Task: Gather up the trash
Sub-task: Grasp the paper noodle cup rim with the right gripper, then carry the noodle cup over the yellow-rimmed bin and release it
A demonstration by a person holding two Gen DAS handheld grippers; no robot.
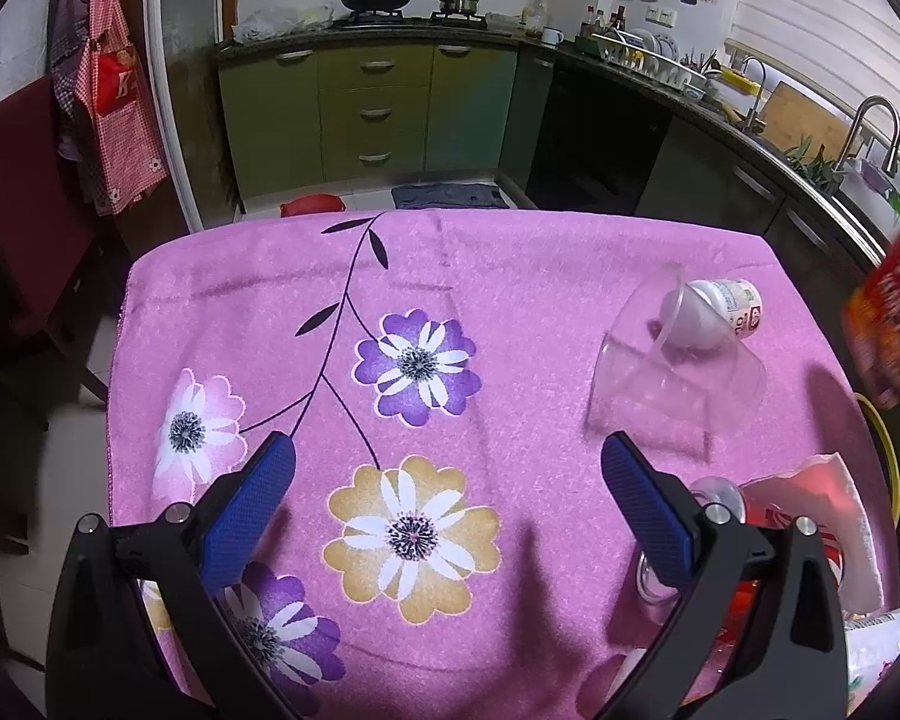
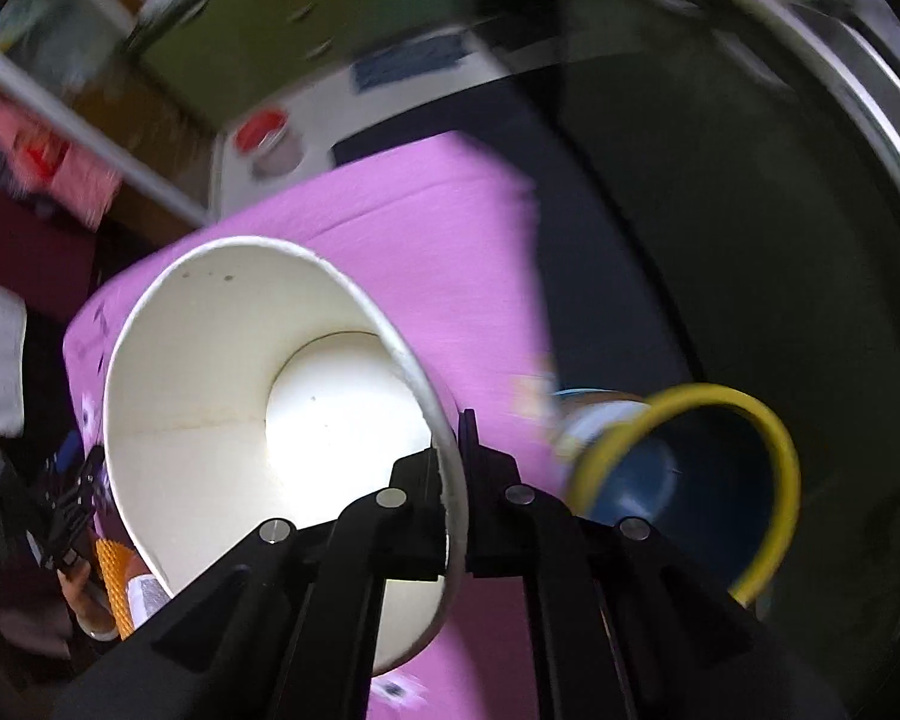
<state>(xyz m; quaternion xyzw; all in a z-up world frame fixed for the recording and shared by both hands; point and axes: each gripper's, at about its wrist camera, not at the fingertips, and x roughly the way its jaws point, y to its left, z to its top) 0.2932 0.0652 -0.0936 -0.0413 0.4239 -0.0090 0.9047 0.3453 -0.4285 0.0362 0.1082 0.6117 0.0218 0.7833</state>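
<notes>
I have the worktop (image 1: 510, 276) under its pink flowered cloth spread wide in my left view, kept as the staging ground where the rubbish lies. Off its right edge sits the yellow-rimmed bin (image 2: 774, 444), placed low beside the worktop, I judge so that things can be carried straight over and dropped in; some blue item is already inside. My right tool (image 2: 456, 468) is clenched on the rim of a white paper cup (image 2: 240, 384), pinching the wall so the empty cup hangs sideways, just left of the bin's mouth. Far right on the cloth a clear plastic cup (image 1: 672, 384) lies tipped over, a small white bottle (image 1: 720, 312) touching its rim. My left tool (image 1: 448, 459) is released, fingers spread above bare cloth, ready for those next, I judge.
</notes>
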